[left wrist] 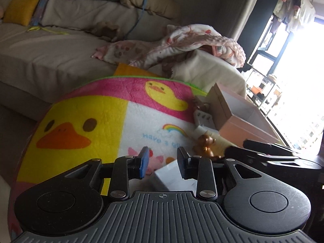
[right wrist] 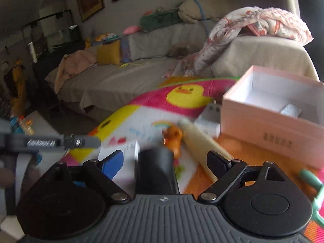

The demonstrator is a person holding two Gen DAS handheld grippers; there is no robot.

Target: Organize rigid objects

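Note:
An open pink box (right wrist: 271, 121) with a white inside stands at the right of the duck mat (left wrist: 85, 121) and holds a small silvery thing (right wrist: 290, 110). Beside the pink box (left wrist: 243, 125) lie a white plug (right wrist: 210, 117), a cream tube (right wrist: 202, 143) and a brown bear figurine (right wrist: 174, 137). The bear (left wrist: 205, 143) lies just beyond my left gripper (left wrist: 164, 162), which is narrowly open over a white box (left wrist: 174, 177) without touching it. My right gripper (right wrist: 166, 162) is wide open. A blurred black cylinder (right wrist: 156, 170) sits between its pads, touching neither.
A grey sofa (left wrist: 50, 46) with cushions and a flowered blanket (right wrist: 253, 20) runs behind the mat. A green handle-like thing (right wrist: 316, 184) lies at the right edge. The right gripper's black frame (left wrist: 273, 154) reaches in at the left gripper's right side.

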